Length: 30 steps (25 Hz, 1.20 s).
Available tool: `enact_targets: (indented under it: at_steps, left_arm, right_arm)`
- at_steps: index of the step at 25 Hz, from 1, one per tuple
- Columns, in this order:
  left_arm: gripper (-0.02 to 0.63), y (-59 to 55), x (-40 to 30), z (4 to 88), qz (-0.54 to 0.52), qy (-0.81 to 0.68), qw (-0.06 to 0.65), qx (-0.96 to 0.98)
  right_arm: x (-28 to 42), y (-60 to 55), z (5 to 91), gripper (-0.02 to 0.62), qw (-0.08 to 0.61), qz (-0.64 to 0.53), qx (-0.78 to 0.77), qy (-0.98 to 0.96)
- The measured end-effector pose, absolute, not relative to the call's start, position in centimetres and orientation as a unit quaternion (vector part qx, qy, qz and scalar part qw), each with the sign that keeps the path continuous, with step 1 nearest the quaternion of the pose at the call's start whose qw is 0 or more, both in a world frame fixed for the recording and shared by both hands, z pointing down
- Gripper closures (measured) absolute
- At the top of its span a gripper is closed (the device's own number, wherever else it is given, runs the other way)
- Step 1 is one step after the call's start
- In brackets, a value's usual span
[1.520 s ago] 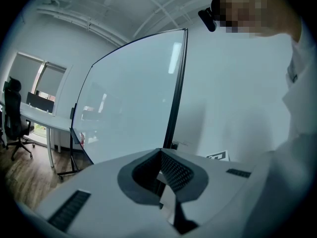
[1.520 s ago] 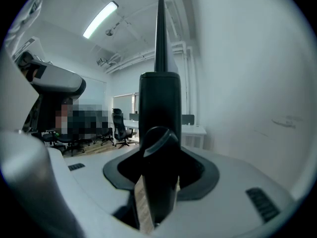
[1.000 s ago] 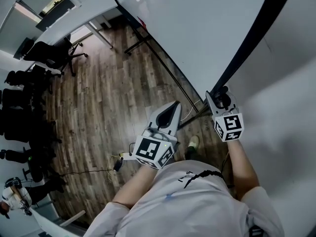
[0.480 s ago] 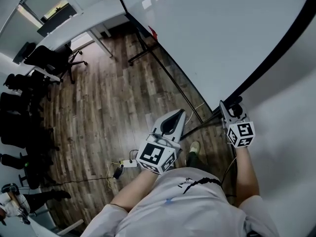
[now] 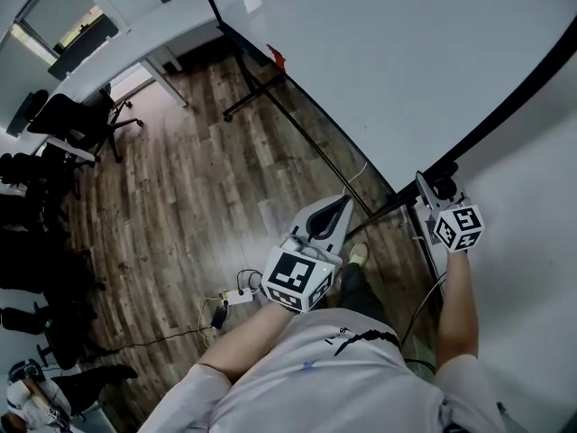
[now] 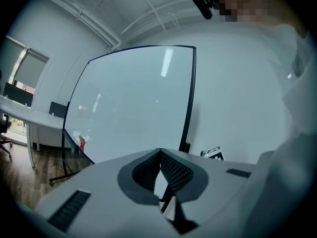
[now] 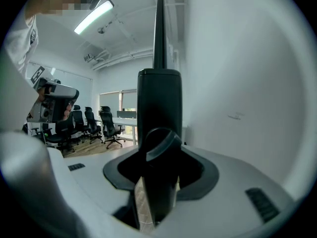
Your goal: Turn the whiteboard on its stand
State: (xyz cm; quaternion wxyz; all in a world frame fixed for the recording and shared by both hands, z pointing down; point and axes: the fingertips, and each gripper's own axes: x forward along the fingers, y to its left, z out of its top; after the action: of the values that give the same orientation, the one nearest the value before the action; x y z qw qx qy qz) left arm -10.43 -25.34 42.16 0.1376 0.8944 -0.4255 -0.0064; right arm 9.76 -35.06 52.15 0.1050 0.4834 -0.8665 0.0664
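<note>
Swung further round than a second ago, the whiteboard now fills the upper right of the head view, and its black frame bar runs at a flatter slant from the right edge down to the right gripper, which has shifted rightward with it. In the right gripper view that gripper has its jaws set wide and closed on the black frame bar, which fills the gap between the pads and rises straight up, a rounded black knob sitting just at the jaws. The left gripper hangs apart from the board, near the person's body over the wooden floor; in the left gripper view its jaws meet at the tips with nothing between them, and the whiteboard stands ahead of it. Below the board a black stand rail crosses the floor, with a small red item at the board's lower edge. A white power strip lies on the floor by the person's feet. Farther off are a white desk and black office chairs, and a white wall lies behind the right gripper.
</note>
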Motion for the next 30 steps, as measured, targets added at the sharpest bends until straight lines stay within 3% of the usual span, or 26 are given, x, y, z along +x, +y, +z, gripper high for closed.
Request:
enact_targets:
  at_steps: [6,18,30]
  left_arm:
    - [0.594,-28.4,-8.1,42.9,0.009,-0.380,0.148,0.913]
    - [0.594,-14.7,5.5,44.1,0.021,-0.364,0.157,0.918]
    - [0.594,-7.8,10.3,45.1,0.027,-0.375,0.155,0.914]
  right_arm:
    - [8.2,-38.1,52.3,0.413,0.112,0.072,0.491,-0.861]
    - [15.8,-24.6,53.0,0.413,0.109,0.072,0.500,-0.856]
    - [19.2,-16.6,53.4,0.413,0.109,0.070,0.499,-0.857]
